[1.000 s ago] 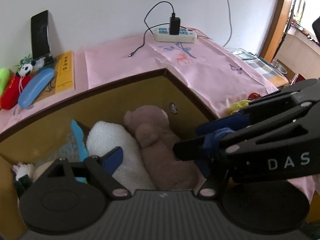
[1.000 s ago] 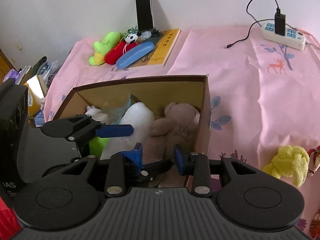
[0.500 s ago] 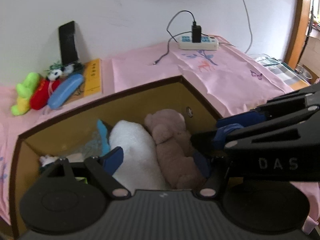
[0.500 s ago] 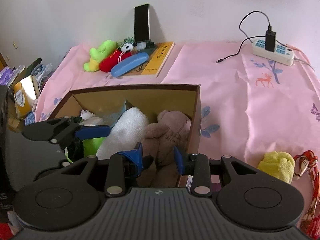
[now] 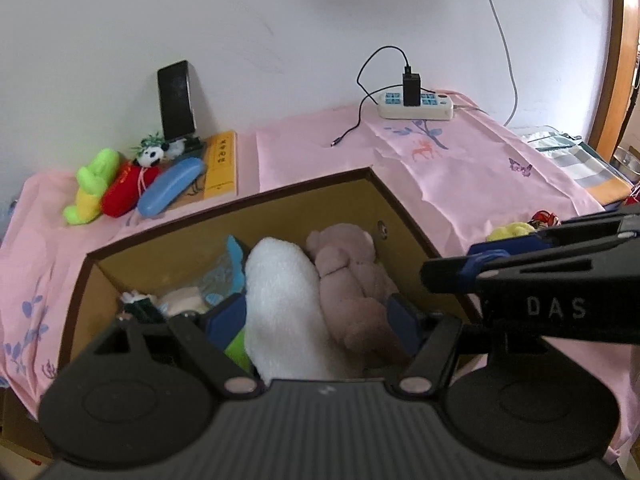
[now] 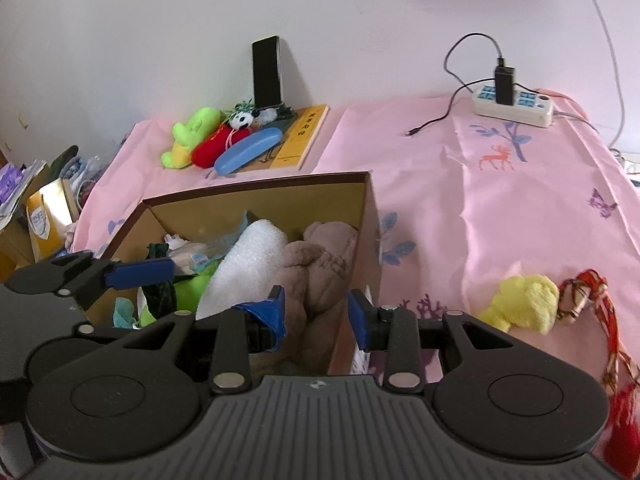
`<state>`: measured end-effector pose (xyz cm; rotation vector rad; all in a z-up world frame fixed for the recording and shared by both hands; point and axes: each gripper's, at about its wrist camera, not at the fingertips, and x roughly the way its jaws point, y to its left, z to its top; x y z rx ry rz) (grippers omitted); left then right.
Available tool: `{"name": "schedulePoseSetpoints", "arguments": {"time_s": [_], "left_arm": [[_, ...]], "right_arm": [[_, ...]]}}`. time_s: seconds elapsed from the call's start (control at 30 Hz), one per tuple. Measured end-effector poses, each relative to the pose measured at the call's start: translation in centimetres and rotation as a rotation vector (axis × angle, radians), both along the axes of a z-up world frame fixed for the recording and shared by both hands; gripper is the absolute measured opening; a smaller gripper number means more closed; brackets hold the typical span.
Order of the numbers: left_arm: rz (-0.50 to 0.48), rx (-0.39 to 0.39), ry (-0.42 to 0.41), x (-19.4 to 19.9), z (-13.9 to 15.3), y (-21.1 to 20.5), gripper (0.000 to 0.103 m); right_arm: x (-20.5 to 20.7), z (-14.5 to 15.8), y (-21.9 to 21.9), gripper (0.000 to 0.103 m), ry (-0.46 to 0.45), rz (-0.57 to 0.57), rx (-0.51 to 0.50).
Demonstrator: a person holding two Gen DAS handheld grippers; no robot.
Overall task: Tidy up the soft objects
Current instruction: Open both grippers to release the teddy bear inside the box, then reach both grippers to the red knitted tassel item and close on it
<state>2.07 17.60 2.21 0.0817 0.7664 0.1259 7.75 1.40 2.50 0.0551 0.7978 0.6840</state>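
The left gripper [image 5: 316, 316] hangs with jaws wide and empty over the white plush [image 5: 280, 304] and brown bear [image 5: 352, 280] lying in the cardboard box [image 5: 240, 208]. The right gripper [image 6: 316, 312], narrower and also empty, hovers above the box's right wall. Farther right on the counter [image 6: 500, 208] lies a yellow plush [image 6: 524, 300].

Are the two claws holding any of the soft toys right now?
No. The left gripper and right gripper are both open and empty, above the brown teddy in the box.
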Motion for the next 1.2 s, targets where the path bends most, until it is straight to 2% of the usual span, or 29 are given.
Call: {"name": "schedulePoseSetpoints", "arguments": {"time_s": [0.23,0.43,0.8,1.0,1.2], "left_arm": [[-0.003,-0.027,-0.016,-1.7,0.6,-2.1,0.07],[-0.045,-0.048,-0.023,-2.5,1.0,-4.9,0.07],[-0.128,-0.119,0.033,-2.2,-0.6,-9.7,0.07],[-0.236,-0.145,0.058,-2.3,-2.1,-13.2,0.07],[-0.368,-0.217,0.098,-1.6,-4.3,-16.3,0.07]], "right_arm": [[-1.0,-0.3,-2.3,0.018,-0.012,-0.057,0.006],[-1.2,-0.9,-5.0,0.018,-0.004,-0.108,-0.01],[0.2,-3.2,-10.7,0.018,0.078,-0.231,0.019],[0.6,-4.3,-13.5,0.018,0.063,-0.265,-0.019],[1.1,-5.5,-18.0,0.018,0.086,-0.337,-0.043]]}}
